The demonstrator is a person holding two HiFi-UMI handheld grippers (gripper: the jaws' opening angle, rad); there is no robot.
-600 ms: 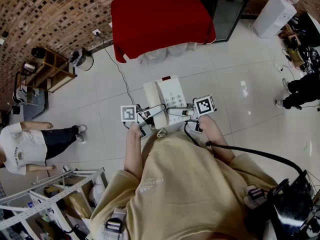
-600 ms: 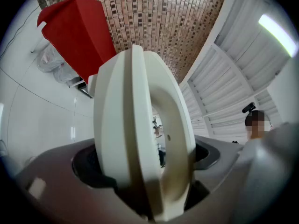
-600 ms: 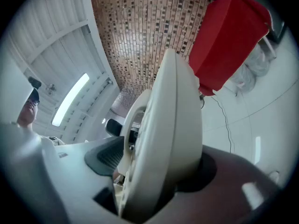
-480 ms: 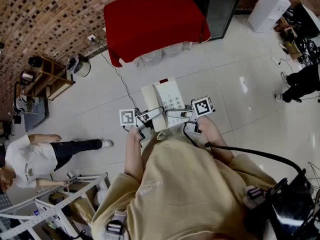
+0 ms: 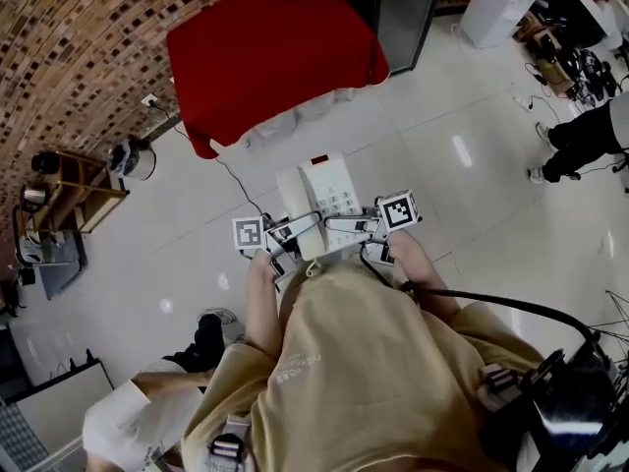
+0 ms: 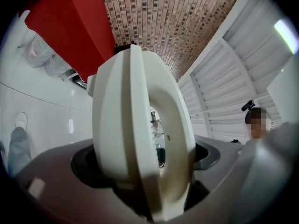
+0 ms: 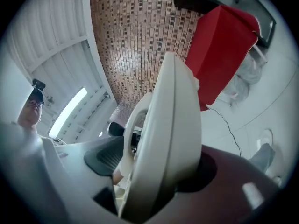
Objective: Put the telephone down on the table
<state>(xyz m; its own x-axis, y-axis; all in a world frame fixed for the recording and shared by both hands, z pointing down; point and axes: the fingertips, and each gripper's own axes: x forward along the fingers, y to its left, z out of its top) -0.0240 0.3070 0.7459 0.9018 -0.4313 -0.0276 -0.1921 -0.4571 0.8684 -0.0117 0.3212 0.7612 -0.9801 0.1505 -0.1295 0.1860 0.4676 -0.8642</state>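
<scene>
A white desk telephone [image 5: 320, 199] with keypad and handset is held level in front of my chest, above the tiled floor. My left gripper [image 5: 289, 234] is shut on its near left edge and my right gripper [image 5: 356, 226] is shut on its near right edge. In the left gripper view the telephone [image 6: 140, 134] stands edge-on, clamped between the jaws of the left gripper [image 6: 140, 174]. The right gripper view shows the same telephone [image 7: 163, 139] pinched in the right gripper [image 7: 154, 171]. The table with the red cloth [image 5: 270, 52] stands ahead, a short way beyond the phone.
A cable [image 5: 236, 180] runs across the floor from the wall towards me. One person [image 5: 147, 416] crouches at the lower left, another [image 5: 580, 136] stands at the right. A wooden shelf [image 5: 69, 197] and a white cabinet [image 5: 496, 3] stand by the walls.
The red table has shifted left and down in the head view. The bystander at the left has moved to the lower left. Both grippers still hold the telephone the same way.
</scene>
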